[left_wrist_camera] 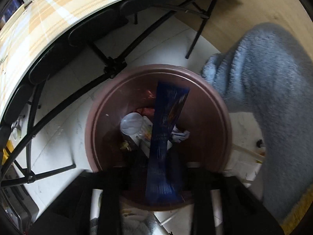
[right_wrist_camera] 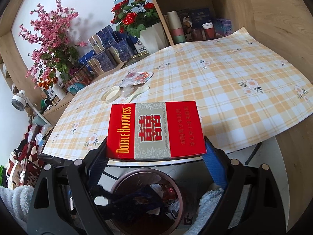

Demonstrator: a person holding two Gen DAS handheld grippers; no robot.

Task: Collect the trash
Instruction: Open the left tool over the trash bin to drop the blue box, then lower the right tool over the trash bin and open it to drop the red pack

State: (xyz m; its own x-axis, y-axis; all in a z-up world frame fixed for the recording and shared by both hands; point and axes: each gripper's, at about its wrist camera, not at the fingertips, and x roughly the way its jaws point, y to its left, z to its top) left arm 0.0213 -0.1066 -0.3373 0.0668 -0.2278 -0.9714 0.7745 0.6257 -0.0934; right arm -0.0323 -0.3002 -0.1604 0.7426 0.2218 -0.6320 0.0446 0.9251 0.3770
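Note:
My left gripper hangs over the brown round trash bin on the floor. A dark blue wrapper stands between its fingers and reaches down into the bin, which holds a white lid and other litter. I cannot tell if the fingers still pinch it. My right gripper is shut on a red Double Happiness cigarette box and holds it above the table's front edge. The bin shows below it. On the table lie a white lid, a crumpled floral wrapper and a white spoon.
The plaid-covered table has black folding legs beside the bin. A person's leg in a blue fluffy garment stands right of the bin. Flower pots, tins and cups line the shelf behind the table.

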